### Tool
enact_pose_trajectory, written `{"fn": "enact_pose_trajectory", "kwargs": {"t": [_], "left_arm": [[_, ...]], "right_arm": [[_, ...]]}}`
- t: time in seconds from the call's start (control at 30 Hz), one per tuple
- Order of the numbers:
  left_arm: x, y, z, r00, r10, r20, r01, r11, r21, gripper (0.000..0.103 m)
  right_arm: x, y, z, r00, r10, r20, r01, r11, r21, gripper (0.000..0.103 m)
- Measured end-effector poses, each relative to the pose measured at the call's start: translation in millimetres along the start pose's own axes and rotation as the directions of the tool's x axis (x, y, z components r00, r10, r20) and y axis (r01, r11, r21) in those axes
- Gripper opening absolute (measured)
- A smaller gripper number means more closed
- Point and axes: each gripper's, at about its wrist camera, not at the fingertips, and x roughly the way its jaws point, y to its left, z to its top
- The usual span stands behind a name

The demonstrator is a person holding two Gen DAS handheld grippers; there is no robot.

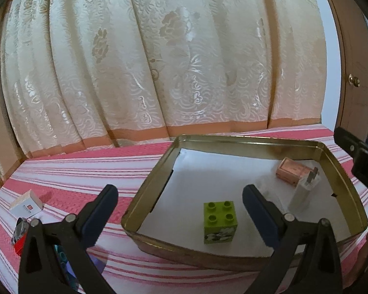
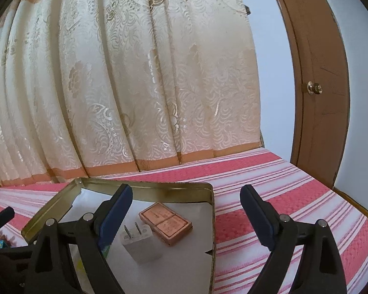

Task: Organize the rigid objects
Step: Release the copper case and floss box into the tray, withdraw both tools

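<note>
Partly hidden behind the wide, empty left tongs (image 1: 179, 207), colourful items (image 1: 20, 235) stay unclear.

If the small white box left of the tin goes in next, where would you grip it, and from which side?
A judgement: grip the white box across its two flat upright side faces, coming from above and slightly in front with the left hand-held gripper, whose jaws stand open. It sits flat on the striped cloth, apart from the tin, with its printed face towards the camera, so the sides look free.
</note>
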Motion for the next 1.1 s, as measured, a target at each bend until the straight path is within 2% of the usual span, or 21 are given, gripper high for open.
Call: {"fn": "enact_pose_trajectory", "kwargs": {"t": [0.2,0.57,1.1], "left_arm": [[-7,7,-4,1.000,0.003,0.005,-0.003,1.000,-0.004,0.103],[-25,24,-10,0.999,0.019,0.036,-0.019,1.000,0.015,0.103],[-38,58,-20,0.998,0.043,0.046,-0.042,0.999,-0.004,0.103]], "right_arm": [[-11,1,-4,0.999,-0.016,0.043,0.014,0.999,0.041,0.091],[-32,21,-12,0.998,-0.017,0.063,0.018,1.000,-0.017,0.091],[-54,53,-26,0.998,0.060,0.035,-0.061,0.998,0.008,0.091]]}}
